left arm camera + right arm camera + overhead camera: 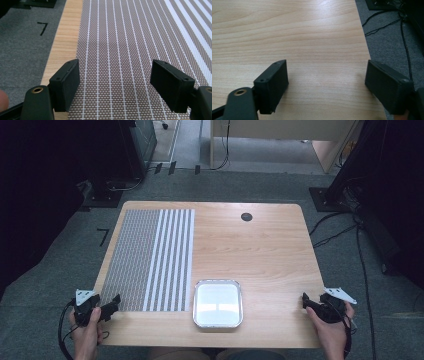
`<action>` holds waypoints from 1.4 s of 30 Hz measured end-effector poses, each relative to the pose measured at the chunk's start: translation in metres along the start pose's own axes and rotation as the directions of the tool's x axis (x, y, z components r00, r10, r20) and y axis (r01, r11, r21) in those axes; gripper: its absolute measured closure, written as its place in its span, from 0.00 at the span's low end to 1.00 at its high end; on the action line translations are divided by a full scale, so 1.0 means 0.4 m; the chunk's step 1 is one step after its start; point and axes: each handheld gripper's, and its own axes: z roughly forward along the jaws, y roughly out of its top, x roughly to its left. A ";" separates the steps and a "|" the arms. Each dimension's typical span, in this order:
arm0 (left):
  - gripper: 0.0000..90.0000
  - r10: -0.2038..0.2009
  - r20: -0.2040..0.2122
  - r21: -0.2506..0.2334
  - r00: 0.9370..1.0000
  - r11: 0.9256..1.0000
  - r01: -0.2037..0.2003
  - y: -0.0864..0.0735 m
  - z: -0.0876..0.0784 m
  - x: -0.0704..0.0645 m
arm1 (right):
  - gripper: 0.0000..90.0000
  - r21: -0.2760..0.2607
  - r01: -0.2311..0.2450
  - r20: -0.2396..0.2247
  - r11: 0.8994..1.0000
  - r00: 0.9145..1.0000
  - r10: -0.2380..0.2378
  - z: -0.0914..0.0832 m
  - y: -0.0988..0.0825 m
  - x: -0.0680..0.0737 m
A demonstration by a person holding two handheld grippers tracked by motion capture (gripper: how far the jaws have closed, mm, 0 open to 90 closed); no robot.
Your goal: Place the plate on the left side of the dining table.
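Woven striped placemat (150, 262) is lying along the table's (270, 245) left edge, with the left gripper (111, 309) hovering wide open and empty at its near corner. Right gripper (306, 301), equally open and empty, is idling at the right edge; a shallow pinch risks sliding off the thin weave, nudging the tray (218, 304).

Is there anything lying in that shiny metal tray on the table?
No, the tray near the table's front edge holds nothing; its flat bottom is bare and only reflects light.
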 end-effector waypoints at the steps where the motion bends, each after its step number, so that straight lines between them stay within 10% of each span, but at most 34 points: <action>1: 0.27 -0.002 0.005 0.004 1.000 1.000 0.002 0.000 0.001 0.001 | 0.19 0.003 0.003 -0.002 1.000 1.000 -0.003 0.001 0.000 0.001; 20: 0.24 -0.028 0.034 -0.040 0.999 0.999 0.029 0.010 -0.020 -0.032 | 0.20 -0.063 -0.016 -0.054 0.998 0.998 0.012 -0.011 0.018 0.063; 42: 0.24 0.089 0.085 -0.024 0.992 0.996 -0.087 0.015 -0.003 -0.155 | 0.23 -0.083 -0.005 -0.155 0.997 0.988 -0.008 -0.028 0.009 0.180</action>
